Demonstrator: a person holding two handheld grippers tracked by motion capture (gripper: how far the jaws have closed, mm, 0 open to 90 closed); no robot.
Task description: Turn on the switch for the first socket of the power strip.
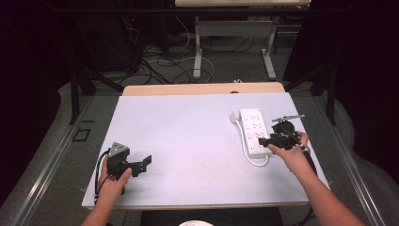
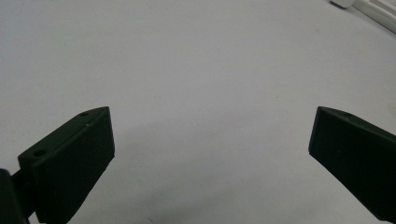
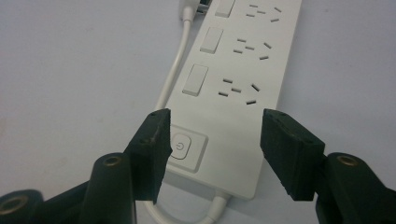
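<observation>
The white power strip (image 3: 233, 88) lies flat on the tabletop (image 1: 188, 132), and everything else is placed here relative to it. The right claw (image 3: 215, 149) is held over the strip's near end, where the cable leaves the housing; its jaws are spread part-way, one on each long side of the strip, with nothing yet gripped. The round power button (image 3: 181, 145) is seen just inside the jaw on the cable side. If the strip is to be grasped, the jaws should be lowered squarely over both long edges and closed on the housing alone, so that the button is not pressed and the white cable (image 3: 175, 70) running along that side is not pinched. Should the button be the aim, one jaw tip would be better brought down on it. The row of rocker switches (image 3: 196, 80) and sockets lies further along the strip, away from the claw. The left claw (image 2: 210, 154) is held well apart from the strip, jaws wide open and empty over bare tabletop. Nothing stands in the way except the cable looped at the strip's near end.
</observation>
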